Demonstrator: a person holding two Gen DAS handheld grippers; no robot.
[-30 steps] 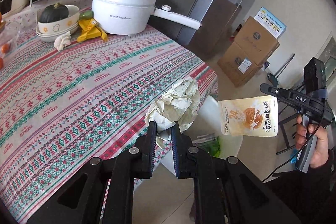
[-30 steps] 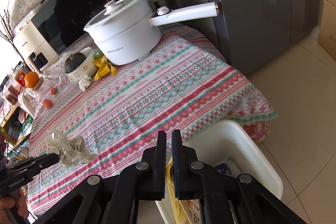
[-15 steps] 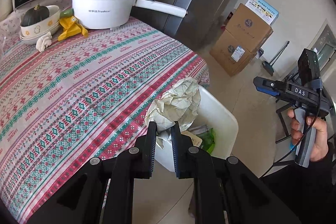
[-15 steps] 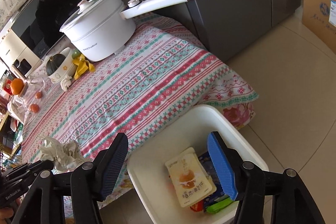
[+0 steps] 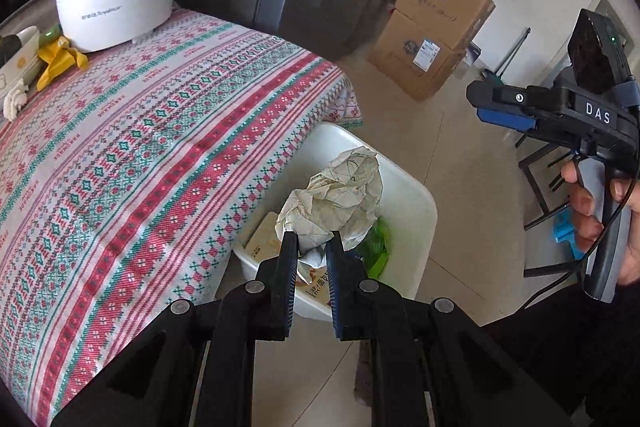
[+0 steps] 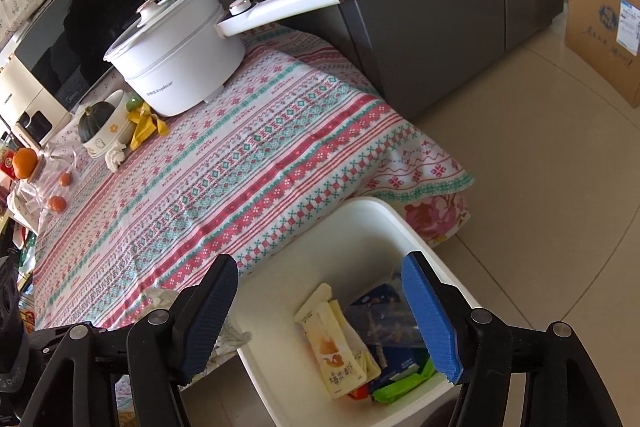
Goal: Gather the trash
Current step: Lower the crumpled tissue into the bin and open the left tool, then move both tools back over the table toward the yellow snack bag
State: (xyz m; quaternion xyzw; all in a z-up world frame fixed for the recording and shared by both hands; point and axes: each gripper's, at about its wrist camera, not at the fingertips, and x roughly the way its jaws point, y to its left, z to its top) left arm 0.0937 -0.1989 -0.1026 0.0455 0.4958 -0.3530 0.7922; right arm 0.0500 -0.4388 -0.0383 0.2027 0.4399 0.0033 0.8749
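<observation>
On the left, the striped tablecloth (image 5: 152, 131) with the white pot (image 5: 114, 7). My left gripper (image 5: 311, 251) pinches the crumpled paper ball (image 5: 340, 195) by its lower folds, over the white bin (image 5: 416, 211) beside the table edge. The paper looks light, soft and springy, so a fold is the surest hold. My right gripper (image 6: 320, 311), its jaws having just been opening, stands spread and empty above the bin, the yellow snack pouch (image 6: 340, 351) lying inside. The ball hides much of the bin's contents in the left view; the other wrappers I cannot make out
</observation>
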